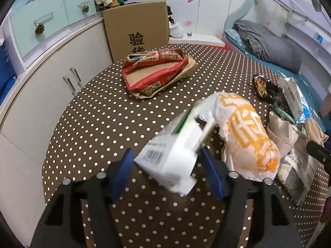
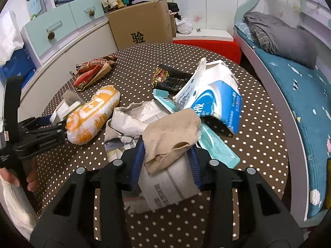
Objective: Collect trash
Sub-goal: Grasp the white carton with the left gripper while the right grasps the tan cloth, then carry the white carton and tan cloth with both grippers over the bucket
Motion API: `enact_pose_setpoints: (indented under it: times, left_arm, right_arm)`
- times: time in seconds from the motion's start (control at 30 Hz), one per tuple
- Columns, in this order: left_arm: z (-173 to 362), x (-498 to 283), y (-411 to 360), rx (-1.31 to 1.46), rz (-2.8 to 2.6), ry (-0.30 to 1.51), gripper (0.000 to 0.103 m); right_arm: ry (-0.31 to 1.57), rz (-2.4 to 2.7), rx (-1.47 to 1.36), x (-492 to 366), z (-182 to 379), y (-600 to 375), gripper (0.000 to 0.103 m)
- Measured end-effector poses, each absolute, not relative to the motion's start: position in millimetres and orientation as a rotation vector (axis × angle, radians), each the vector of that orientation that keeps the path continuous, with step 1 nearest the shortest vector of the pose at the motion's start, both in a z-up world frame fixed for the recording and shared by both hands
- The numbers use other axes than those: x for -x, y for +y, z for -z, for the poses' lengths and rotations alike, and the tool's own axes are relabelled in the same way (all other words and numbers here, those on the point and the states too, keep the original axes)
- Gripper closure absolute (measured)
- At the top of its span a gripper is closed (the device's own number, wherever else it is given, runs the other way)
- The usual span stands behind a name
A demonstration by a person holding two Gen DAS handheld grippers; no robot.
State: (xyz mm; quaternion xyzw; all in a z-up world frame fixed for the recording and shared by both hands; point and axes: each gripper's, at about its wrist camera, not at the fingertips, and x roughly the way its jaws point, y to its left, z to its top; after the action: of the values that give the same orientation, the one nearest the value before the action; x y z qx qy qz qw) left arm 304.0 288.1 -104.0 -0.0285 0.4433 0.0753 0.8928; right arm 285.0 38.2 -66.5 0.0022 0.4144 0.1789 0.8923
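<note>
Bench [image 1: 86,124] with polka-dot cloth carries the trash: a red-and-brown bag [image 1: 157,74] at the far side, an orange-and-white bag [image 1: 246,132] nearer. Left tongs [image 1: 165,157] clamp a white carton [image 1: 171,155]. Right tongs [image 2: 167,155] grip a beige paper wad [image 2: 171,138].

- The tablecloth [image 1: 99,124] looks like matt brown cloth printed with white dots.
- The white carton [image 1: 173,155] is smooth, faintly glossy card.
- The orange-and-white bag [image 1: 246,132] is thin, crinkled, shiny plastic.
- The red-and-brown sack [image 1: 157,72] looks like creased matt paper.
- The beige rag [image 2: 171,136] is soft, dull cloth.
- The blue-and-white pack [image 2: 215,103] is glossy plastic film, torn at its edge.
- The cardboard box [image 2: 142,24] is plain rough card.
</note>
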Motion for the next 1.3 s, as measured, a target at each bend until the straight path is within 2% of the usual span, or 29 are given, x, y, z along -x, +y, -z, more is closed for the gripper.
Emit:
enact_pose_setpoints:
  times: [0.07,0.17,0.67,1.3]
  left_arm:
    - [100,-298,289,0.069,-0.166,0.905,0.052]
    - [91,-287,288,0.08,-0.17,0.885,0.056]
    - [48,-254,231,0.014,-0.145,0.772,0.058]
    - [37,-262,59,-0.126,0.165,0.748,0.058]
  right_arm:
    - [0.848,-0.36,-0.006,-282,62,33,0.063]
    - [0.836,-0.351,-0.014,-276,56,25,0.063]
    - [0.788,-0.268,-0.068,-238,36,-27,0.063]
    - [0.763,-0.047,-0.181,-191,39,-153,0.063]
